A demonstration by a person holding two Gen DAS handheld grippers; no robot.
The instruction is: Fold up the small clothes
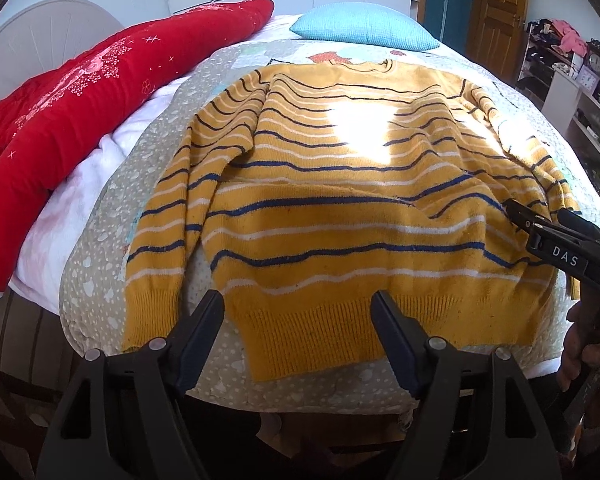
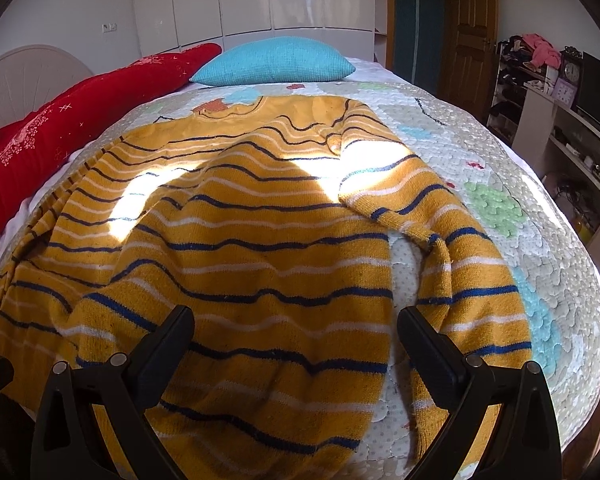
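Bed (image 1: 100,264) under dotted quilt, serving as folding surface; red blanket (image 1: 80,92), blue pillow (image 1: 364,32) pushed to far edges. Yellow striped sweater (image 1: 340,200) spread flat, hem nearest, sleeves out, likely ready for first fold. Left gripper (image 1: 298,304) over hem, jaws spread, empty. Right gripper (image 2: 296,320) above right side, jaws spread, gripping nothing.

— From my left wrist view, the sweater (image 1: 340,208) has its right cuff hidden behind the right gripper (image 1: 540,216).

— Its hem?

— Cut off by my right view's bottom edge.
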